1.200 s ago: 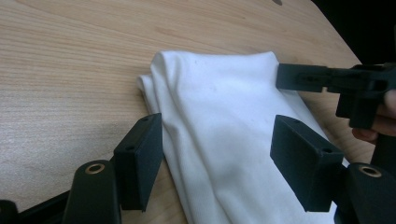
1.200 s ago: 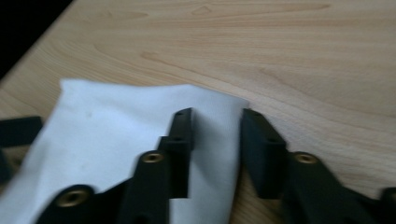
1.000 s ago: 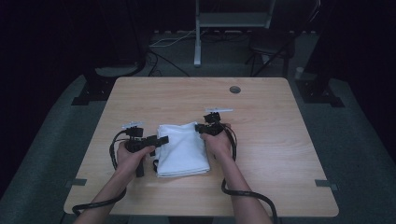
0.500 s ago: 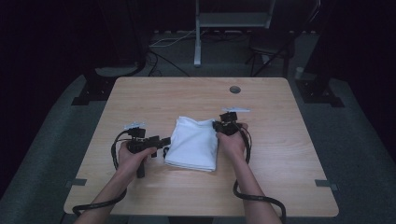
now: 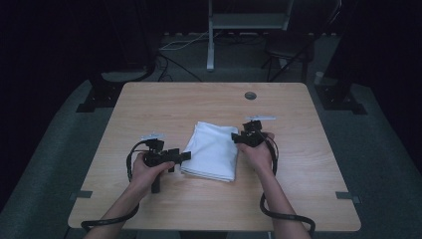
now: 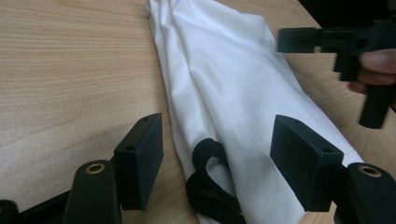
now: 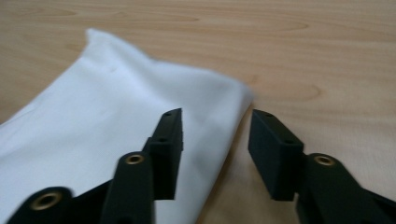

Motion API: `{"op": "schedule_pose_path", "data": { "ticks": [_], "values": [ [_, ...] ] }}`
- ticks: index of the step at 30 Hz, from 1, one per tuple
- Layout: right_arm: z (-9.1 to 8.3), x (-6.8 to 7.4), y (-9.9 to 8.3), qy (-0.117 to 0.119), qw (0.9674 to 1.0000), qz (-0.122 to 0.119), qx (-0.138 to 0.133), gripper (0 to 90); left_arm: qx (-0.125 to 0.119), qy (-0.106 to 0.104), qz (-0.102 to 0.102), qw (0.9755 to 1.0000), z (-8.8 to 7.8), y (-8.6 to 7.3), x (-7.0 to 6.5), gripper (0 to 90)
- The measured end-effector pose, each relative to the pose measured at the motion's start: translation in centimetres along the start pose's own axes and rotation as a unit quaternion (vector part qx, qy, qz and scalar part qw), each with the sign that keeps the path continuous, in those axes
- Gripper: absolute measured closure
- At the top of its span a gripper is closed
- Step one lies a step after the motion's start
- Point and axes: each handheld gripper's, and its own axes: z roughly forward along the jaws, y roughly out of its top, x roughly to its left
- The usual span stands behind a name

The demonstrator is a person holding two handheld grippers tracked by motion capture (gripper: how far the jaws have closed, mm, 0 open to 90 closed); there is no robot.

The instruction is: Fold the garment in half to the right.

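While the folded white cloth (image 5: pixel 212 151) lay flat near the middle of the pale wooden table (image 5: pixel 298 189), the person worked at it from both sides, a black two-jaw gripper in each hand. At the centre-left of the high view, the left gripper (image 5: pixel 183 156) pointed toward the cloth's near left edge, its jaws spread and nothing pinched between them. In the left gripper view the cloth (image 6: pixel 233 93) ran diagonally from the top of the frame down between those parted jaws, and a black looped strap (image 6: pixel 210 182) lay against its hem at the bottom; I judged the tool was waiting there to steady or take up that corner.

Right of centre in the high view, the right gripper (image 5: pixel 242 138) sat at the cloth's right edge. Its jaws had just been opening, and the right gripper view showed them apart, the cloth (image 7: pixel 107 135) lying beneath the left jaw with its folded corner just ahead and bare wood under the other. No fabric was pressed between the pads, so it looked to me like a release after shifting the cloth rightward.
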Motion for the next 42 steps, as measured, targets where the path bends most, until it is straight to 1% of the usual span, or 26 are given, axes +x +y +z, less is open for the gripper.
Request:
{"op": "schedule_pose_path", "data": {
  "ticks": [3, 4, 5, 6, 7, 9, 10, 12, 13, 14, 15, 18, 21, 22, 23, 25, 27, 29, 30, 32, 35, 37, 39, 40, 41, 42],
  "values": [
    [-1.6, 0.6, -1.2, 0.034, 0.9993, -0.001, 0.014, 50.6, 0.006, -0.006, -0.001, 1.0, 0.0, -0.2, -0.1, 40.7],
    [-1.6, 0.6, -1.2, 0.034, 0.9993, -0.001, 0.014, 50.6, 0.008, -0.008, 0.0, 0.9999, 0.1, -0.2, -0.1, 40.7],
    [-2.0, 0.9, -1.6, 0.048, 0.9987, -0.001, 0.017, 50.6, 0.01, -0.011, 0.003, 0.9999, 0.1, -0.4, -0.2, 42.7],
    [-2.8, 1.7, -2.6, 0.064, 0.9976, -0.011, 0.021, 51.1, 0.012, -0.013, 0.007, 0.9998, 0.2, -0.5, -0.3, 45.6],
    [-2.9, 2.1, -2.9, 0.069, 0.9972, -0.018, 0.022, 51.6, 0.017, -0.011, 0.015, 0.9997, 0.4, -0.6, -0.6, 46.2],
    [-3.1, 3.0, -3.7, 0.079, 0.9952, -0.048, 0.033, 53.3, 0.021, -0.011, 0.015, 0.9996, 0.5, -0.8, -0.7, 49.1],
    [-3.0, 3.5, -4.1, 0.074, 0.9944, -0.065, 0.04, 54.2, 0.021, -0.01, 0.017, 0.9996, 0.5, -0.8, -0.8, 49.8],
    [-2.7, 4.0, -4.7, 0.056, 0.9926, -0.1, 0.041, 55.8, 0.025, -0.011, 0.025, 0.9993, 0.6, -1.0, -0.9, 52.4],
    [-2.7, 4.0, -4.7, 0.056, 0.9926, -0.1, 0.041, 55.8, 0.025, -0.011, 0.025, 0.9993, 0.6, -1.0, -0.9, 54.0],
    [-2.6, 4.2, -4.9, 0.047, 0.9905, -0.123, 0.04, 57.7, 0.026, -0.011, 0.028, 0.9992, 0.6, -1.0, -0.9, 54.0],
    [-2.6, 4.3, -4.9, 0.041, 0.9894, -0.133, 0.04, 58.4, 0.029, -0.012, 0.028, 0.9991, 0.5, -1.0, -1.0, 54.9],
    [-2.8, 4.8, -4.8, 0.025, 0.9828, -0.177, 0.048, 58.8, 0.038, -0.016, 0.034, 0.9986, 0.5, -1.2, -1.4, 56.8],
    [-3.1, 5.1, -4.4, 0.016, 0.9789, -0.193, 0.065, 56.7, 0.045, -0.026, 0.036, 0.998, 0.4, -1.7, -1.9, 56.8],
    [-3.3, 5.1, -4.2, 0.014, 0.9788, -0.194, 0.065, 56.2, 0.045, -0.027, 0.04, 0.9978, 0.4, -1.7, -2.0, 56.6],
    [-3.6, 5.2, -4.0, 0.02, 0.98, -0.189, 0.059, 56.2, 0.045, -0.028, 0.041, 0.9978, 0.4, -1.7, -2.1, 55.9],
    [-4.2, 5.4, -3.8, 0.044, 0.9825, -0.176, 0.041, 55.6, 0.039, -0.028, 0.041, 0.998, 0.2, -1.5, -2.0, 53.6],
    [-4.5, 5.7, -4.0, 0.059, 0.9829, -0.171, 0.035, 55.0, 0.02, -0.027, 0.039, 0.9987, 0.0, -1.3, -1.9, 52.1],
    [-4.4, 6.0, -4.6, 0.066, 0.9815, -0.175, 0.043, 54.6, -0.008, -0.024, 0.043, 0.9987, -0.1, -1.1, -2.2, 51.0],
    [-4.3, 6.2, -5.1, 0.075, 0.9815, -0.17, 0.048, 54.4, -0.015, -0.028, 0.047, 0.9984, -0.1, -1.1, -2.3, 50.8],
    [-4.1, 6.2, -5.7, 0.082, 0.9811, -0.168, 0.048, 54.2, -0.03, -0.042, 0.059, 0.9969, -0.1, -1.0, -2.8, 50.5],
    [-4.0, 6.1, -6.3, 0.083, 0.9824, -0.162, 0.042, 53.8, -0.036, -0.071, 0.085, 0.9932, 0.3, -1.0, -3.5, 49.2],
    [-4.1, 6.1, -6.5, 0.083, 0.9829, -0.16, 0.039, 53.3, -0.037, -0.073, 0.093, 0.9923, 0.5, -1.0, -3.9, 47.6],
    [-4.1, 6.0, -6.7, 0.085, 0.9825, -0.161, 0.037, 52.4, -0.045, -0.069, 0.087, 0.9928, 0.5, -0.9, -4.2, 46.5],
    [-4.2, 6.0, -6.7, 0.086, 0.9833, -0.156, 0.037, 52.0, -0.053, -0.058, 0.085, 0.9933, 0.4, -0.8, -4.3, 46.5],
    [-4.2, 6.0, -6.8, 0.087, 0.9836, -0.154, 0.036, 51.9, -0.069, -0.051, 0.08, 0.9931, 0.2, -0.7, -4.3, 46.5],
    [-4.2, 5.9, -6.8, 0.088, 0.9837, -0.153, 0.034, 51.6, -0.08, -0.049, 0.075, 0.9928, 0.0, -0.6, -4.2, 46.5]
  ]
}}
